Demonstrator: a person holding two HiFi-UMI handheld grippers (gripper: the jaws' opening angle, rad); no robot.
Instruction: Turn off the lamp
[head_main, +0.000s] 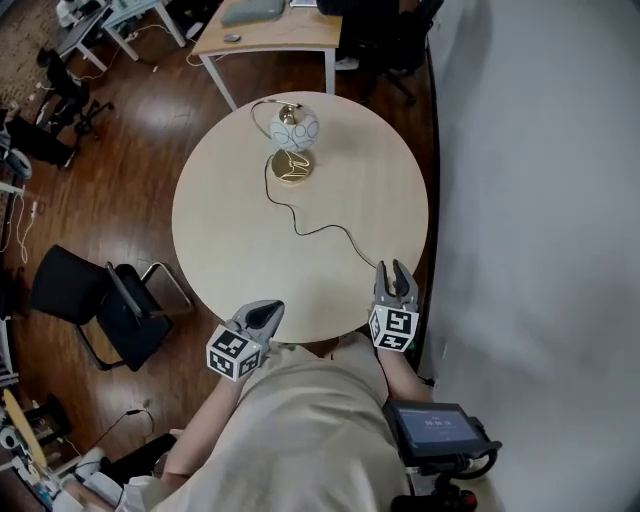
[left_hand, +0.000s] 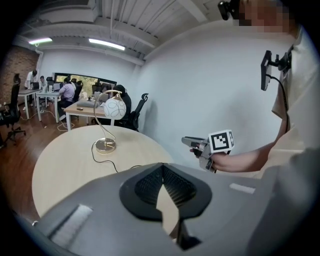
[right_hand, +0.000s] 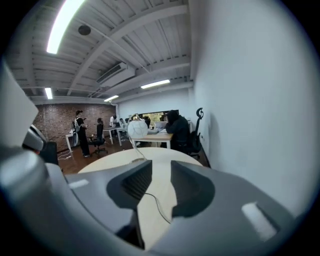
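The lamp (head_main: 292, 140) stood at 12 o'clock on the round table (head_main: 220, 240). Its cord (head_main: 320, 230) trailed towards 5 o'clock, where the right gripper (head_main: 393, 268) hovered at the rim, jaws moderately apart with nothing between them. The left gripper (head_main: 270, 312) hung at 7 o'clock, its tips together and empty. Both were well apart from the lamp, so the reach seemed barely begun. No switch showed, so the next move likely called for finding one on the cord or base.
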